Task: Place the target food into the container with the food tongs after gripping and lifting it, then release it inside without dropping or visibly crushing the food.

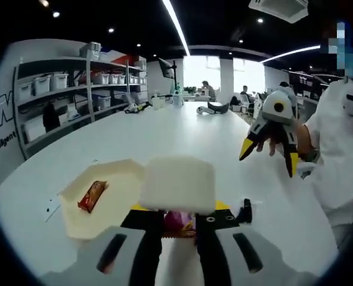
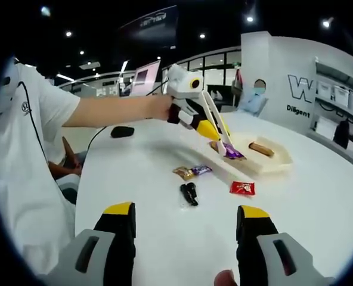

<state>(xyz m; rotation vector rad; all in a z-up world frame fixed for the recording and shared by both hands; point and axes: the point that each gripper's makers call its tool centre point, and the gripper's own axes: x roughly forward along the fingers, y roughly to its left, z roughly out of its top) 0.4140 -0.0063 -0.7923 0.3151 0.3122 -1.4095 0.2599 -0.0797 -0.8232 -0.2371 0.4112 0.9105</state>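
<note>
Purple-wrapped candy pinched in white tongs, just over the cream container.
Left gripper jaws clenched on the tongs; right gripper jaws spread, holding nothing. One wrapped bar in the container; red packet on the table near it.

— What did the room look like?
— A long white table, grey shelving with white bins along a white wall.
— And the light?
— Ceiling strip lights, bright windows beyond.
</note>
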